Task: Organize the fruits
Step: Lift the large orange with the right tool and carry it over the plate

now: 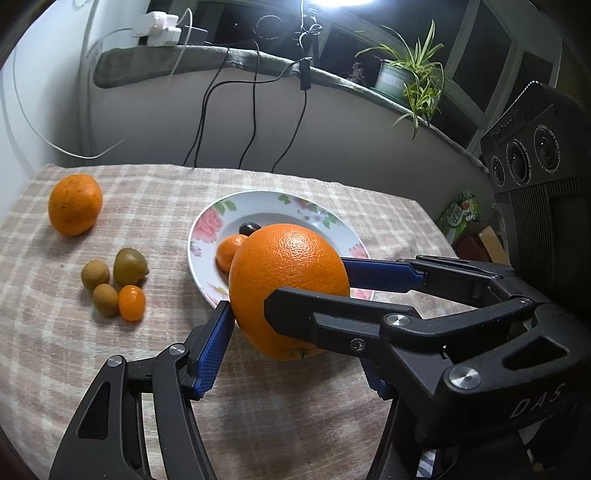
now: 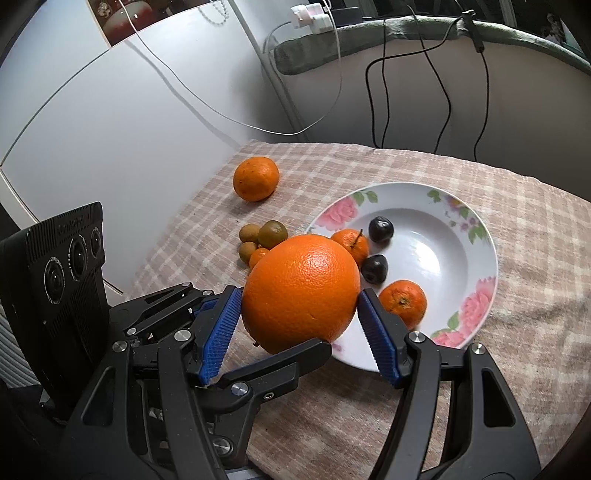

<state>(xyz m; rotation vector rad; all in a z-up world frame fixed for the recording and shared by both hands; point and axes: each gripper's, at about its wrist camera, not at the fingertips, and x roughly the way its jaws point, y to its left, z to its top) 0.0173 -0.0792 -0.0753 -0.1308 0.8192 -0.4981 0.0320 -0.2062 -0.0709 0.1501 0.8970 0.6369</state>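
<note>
Far left on the checked cloth point(image 1: 155, 192): a lone tangerine point(image 1: 75, 204).
Next right, a tight cluster of three green-brown fruits point(image 1: 130, 266) with a kumquat point(image 1: 132, 302) touching them.

Centre: big orange point(image 1: 290, 284), off the cloth and over the near-left rim of the flowered plate point(image 1: 207, 225).
Left gripper point(image 1: 295, 332) is clamped on the orange. Its left blue pad presses the skin. Its right pad is hidden in its own view, but the right wrist view shows that finger running under the fruit.
Right gripper point(image 2: 300, 295) is clamped on the same orange, one blue pad on each flank.

Plate contents differ by view.
- Left wrist: the orange hides most of it. Only one mandarin point(image 1: 229, 251) and the top of one dark fruit point(image 1: 249, 228) show.
- Right wrist: two mandarins point(image 2: 351, 242) and two dark fruits point(image 2: 381, 229), all in the left half of the plate. The right half is bare.

Left wrist only: a potted plant point(image 1: 410, 77) on the sill and a green carton point(image 1: 460, 216) past the table edge. The carton's print is unreadable.
Right wrist only: a white panel point(image 2: 110, 129) at left with a photo point(image 2: 118, 18) above it.

Writing: "DAS" on the right gripper's body point(image 1: 537, 400). The lettering around the camera lenses is too small to read.
</note>
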